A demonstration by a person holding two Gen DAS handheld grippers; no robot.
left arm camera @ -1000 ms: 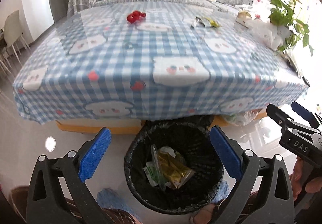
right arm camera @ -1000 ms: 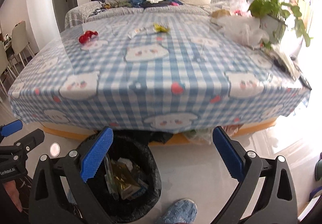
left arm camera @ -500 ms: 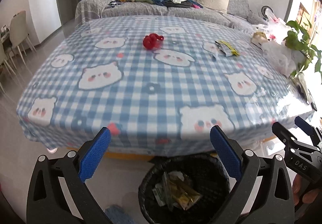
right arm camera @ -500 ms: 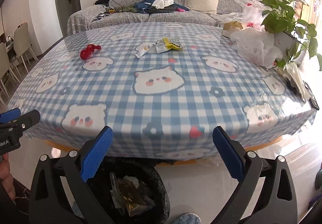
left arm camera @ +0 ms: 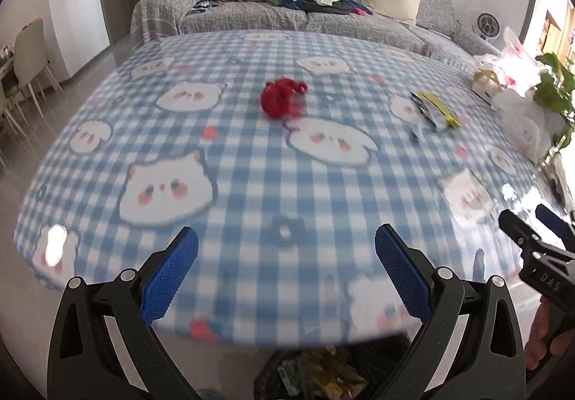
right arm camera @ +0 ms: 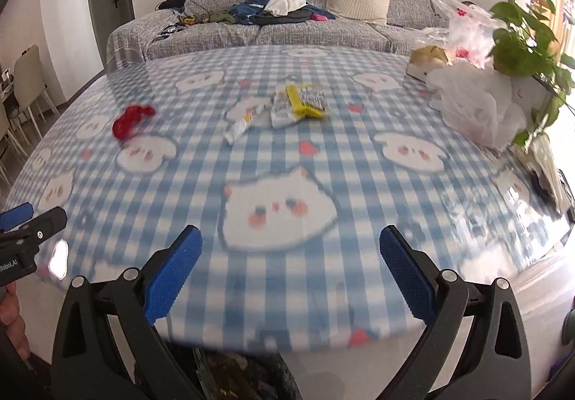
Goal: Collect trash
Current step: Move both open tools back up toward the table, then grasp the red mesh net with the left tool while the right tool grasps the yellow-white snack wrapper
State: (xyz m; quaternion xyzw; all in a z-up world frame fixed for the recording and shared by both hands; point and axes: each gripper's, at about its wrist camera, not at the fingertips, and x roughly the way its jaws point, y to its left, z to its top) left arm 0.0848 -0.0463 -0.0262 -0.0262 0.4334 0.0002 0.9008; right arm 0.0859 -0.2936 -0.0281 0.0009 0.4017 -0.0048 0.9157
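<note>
A crumpled red wrapper (left arm camera: 282,99) lies on the blue checked table (left arm camera: 251,156), far ahead of my open, empty left gripper (left arm camera: 285,274). It also shows in the right wrist view (right arm camera: 131,120). Yellow and white snack wrappers (right arm camera: 287,105) lie mid-table ahead of my open, empty right gripper (right arm camera: 289,269), and they show in the left wrist view (left arm camera: 433,107). The black bin (left arm camera: 323,378) with trash inside sits below the near table edge, mostly hidden; it also shows in the right wrist view (right arm camera: 230,378).
White plastic bags (right arm camera: 478,105), a box (right arm camera: 427,60) and a potted plant (right arm camera: 528,41) crowd the table's right side. A grey sofa (right arm camera: 287,26) with clothes stands behind the table. Chairs (left arm camera: 28,55) stand at the far left.
Both grippers have risen from bin level to above the table edge and moved forward. The bin has dropped to the bottom of both views. Both stay open.
</note>
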